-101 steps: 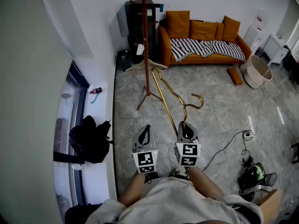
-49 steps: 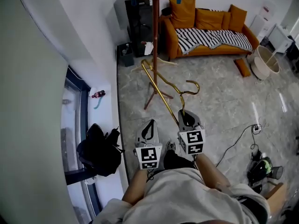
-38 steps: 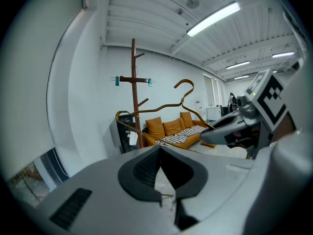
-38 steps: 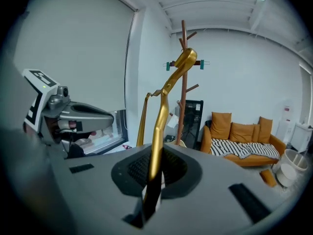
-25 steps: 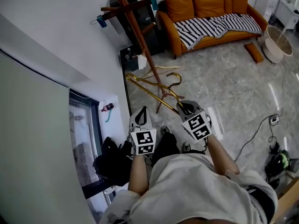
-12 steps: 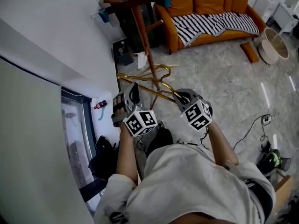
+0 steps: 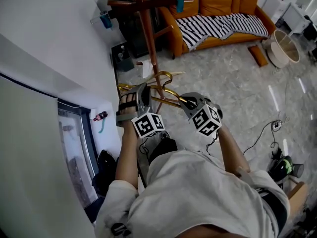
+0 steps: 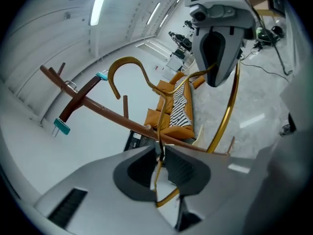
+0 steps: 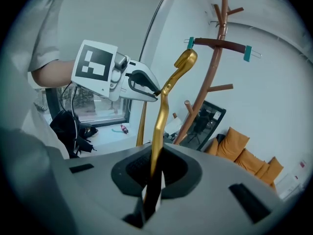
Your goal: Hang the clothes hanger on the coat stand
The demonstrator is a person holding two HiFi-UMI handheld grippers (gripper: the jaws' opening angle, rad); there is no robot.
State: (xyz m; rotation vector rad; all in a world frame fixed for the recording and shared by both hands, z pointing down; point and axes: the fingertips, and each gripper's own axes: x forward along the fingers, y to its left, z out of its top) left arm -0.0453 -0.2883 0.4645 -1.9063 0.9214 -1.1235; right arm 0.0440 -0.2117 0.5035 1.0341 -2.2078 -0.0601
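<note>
The clothes hanger (image 9: 160,116) is shiny gold metal, smooth and bright beside the coat stand (image 7: 148,38) of smooth reddish-brown wood. Farther off, the floor (image 7: 237,78) is glossy marbled stone, and the sofa (image 7: 218,4) is matt orange cloth.

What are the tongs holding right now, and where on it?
The right tongs clamp the hanger on one arm; the left tongs are opening around its neck.

Left gripper (image 7: 142,90): we are opening its jaws, the hanger (image 8: 128,61) wire passing between them.
Right gripper (image 7: 185,102): we are clamping the hanger.
</note>
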